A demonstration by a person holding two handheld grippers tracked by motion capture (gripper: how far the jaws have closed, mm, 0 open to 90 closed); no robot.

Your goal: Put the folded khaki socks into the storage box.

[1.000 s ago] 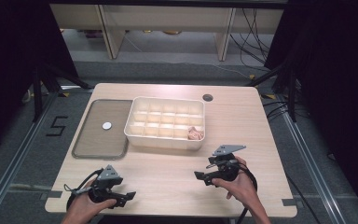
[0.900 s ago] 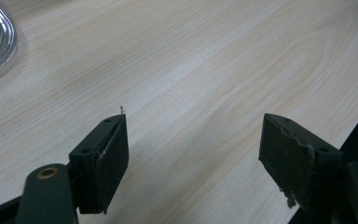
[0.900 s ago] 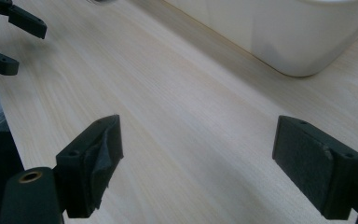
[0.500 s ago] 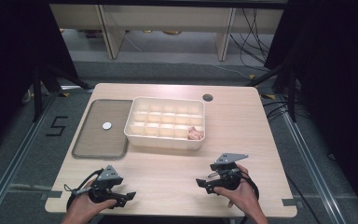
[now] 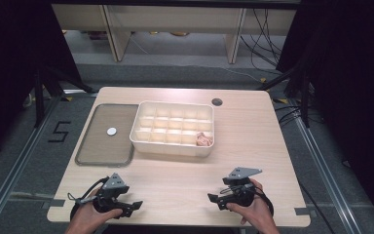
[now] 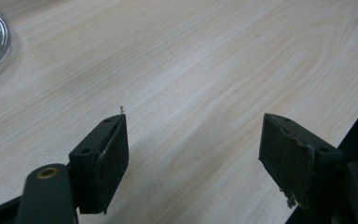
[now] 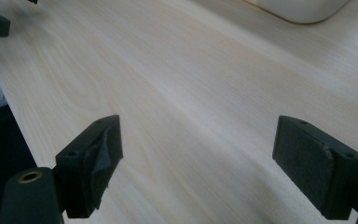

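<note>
Table [image 5: 253, 131] of pale wood grain takes up the middle of the high view, set on a grey floor with dark curtains at both sides. A flat metal tray [image 5: 97, 146] lies on its left part, with a small white disc [image 5: 111, 131] resting near the tray's middle. Just beside the tray, on its right, stands a white divided box [image 5: 168, 145]; a pinkish lump [image 5: 204, 140], perhaps crumpled material, too small to tell, sits in the compartment at the box's near right corner.

The left gripper [image 5: 132, 206] is held low at the near left edge of the table, well apart from the tray and the box. In the left gripper view its jaws stand wide apart over bare wood with nothing between them, and a curved shiny rim shows at the top left corner.

The right gripper [image 5: 213, 198] is held at the near right, below the box and apart from it. In the right gripper view its jaws are spread wide with nothing between them, and the box's rounded white corner [image 7: 303, 8] shows at the top.
</note>
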